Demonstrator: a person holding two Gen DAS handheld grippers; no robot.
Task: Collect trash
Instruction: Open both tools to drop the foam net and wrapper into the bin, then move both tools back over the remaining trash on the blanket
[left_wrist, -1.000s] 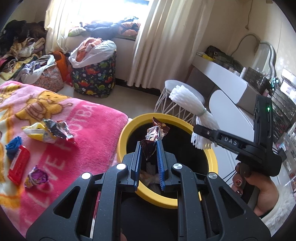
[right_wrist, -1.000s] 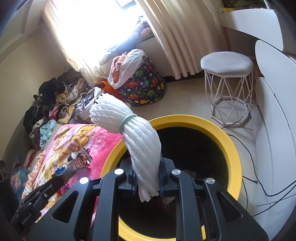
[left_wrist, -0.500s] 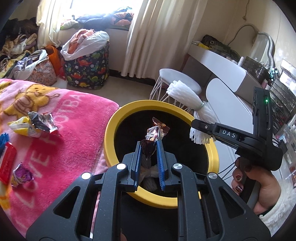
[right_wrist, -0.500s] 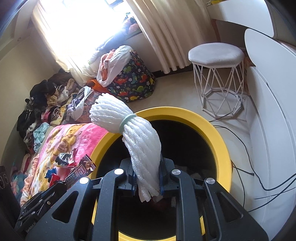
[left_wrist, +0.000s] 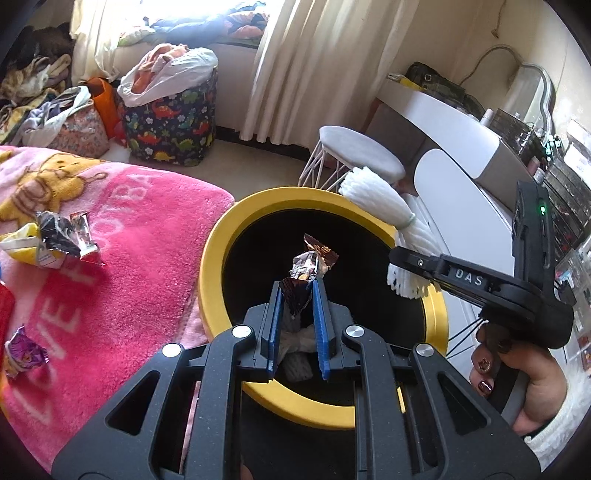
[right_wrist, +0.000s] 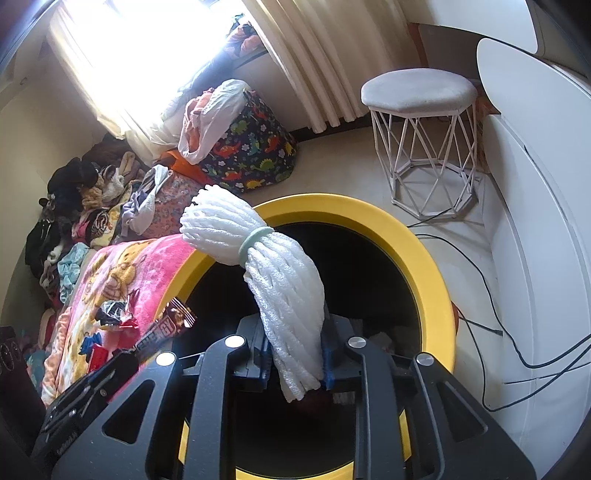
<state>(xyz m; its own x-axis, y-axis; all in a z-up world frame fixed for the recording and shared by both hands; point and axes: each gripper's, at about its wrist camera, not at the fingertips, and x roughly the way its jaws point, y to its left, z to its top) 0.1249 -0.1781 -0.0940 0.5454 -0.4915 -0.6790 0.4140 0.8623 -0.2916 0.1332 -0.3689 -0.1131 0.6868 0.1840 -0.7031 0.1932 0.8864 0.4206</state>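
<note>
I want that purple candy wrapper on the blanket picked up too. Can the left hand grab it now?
Probably not yet. The left gripper has its jaws shut on a brown wrapper over the bin. The purple wrapper lies uncovered on the blanket.

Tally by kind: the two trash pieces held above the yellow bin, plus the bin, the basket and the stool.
Snack wrapper: 1
White foam-net bundle: 1
Yellow-rimmed bin: 1
Dinosaur-print basket: 1
White stool: 1
Total: 5
</note>
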